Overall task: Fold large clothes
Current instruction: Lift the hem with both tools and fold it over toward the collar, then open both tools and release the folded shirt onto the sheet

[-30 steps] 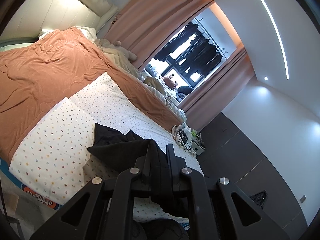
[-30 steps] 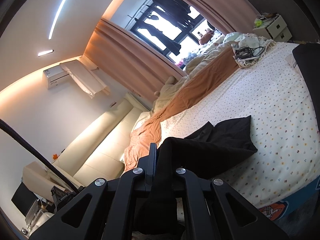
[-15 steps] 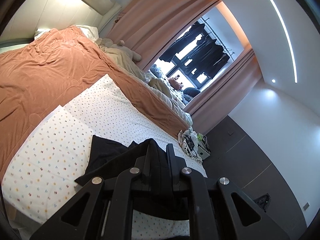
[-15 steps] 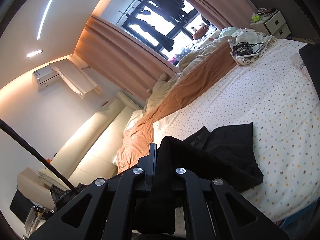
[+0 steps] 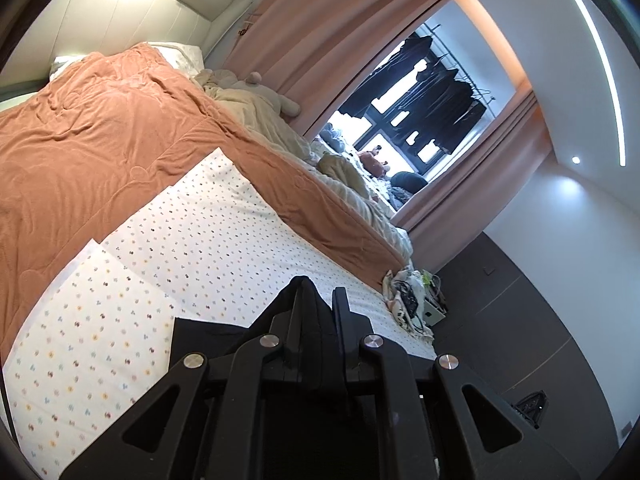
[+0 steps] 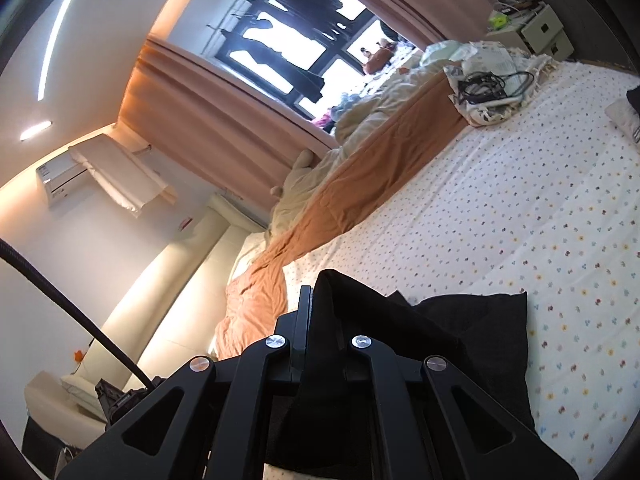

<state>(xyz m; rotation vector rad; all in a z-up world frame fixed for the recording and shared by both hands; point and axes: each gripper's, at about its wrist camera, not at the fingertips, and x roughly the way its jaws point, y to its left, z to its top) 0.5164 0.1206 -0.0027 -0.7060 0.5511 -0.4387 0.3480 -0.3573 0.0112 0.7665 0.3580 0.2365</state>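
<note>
Both hand-held grippers, left (image 5: 320, 300) and right (image 6: 320, 300), are clamping shut on the black fabric garment (image 6: 472, 332), keeping its edge taut for folding while the rest is trailing toward 4 o'clock on the white dotted bed sheet (image 6: 540, 208).

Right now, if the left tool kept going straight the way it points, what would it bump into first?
Probably the dotted white bedsheet just past the black garment the left tool grips; beyond lies the orange blanket. Depth is unclear.

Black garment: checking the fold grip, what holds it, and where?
Both: left gripper and right gripper each pinch a bunched edge of the black fabric garment.
</note>
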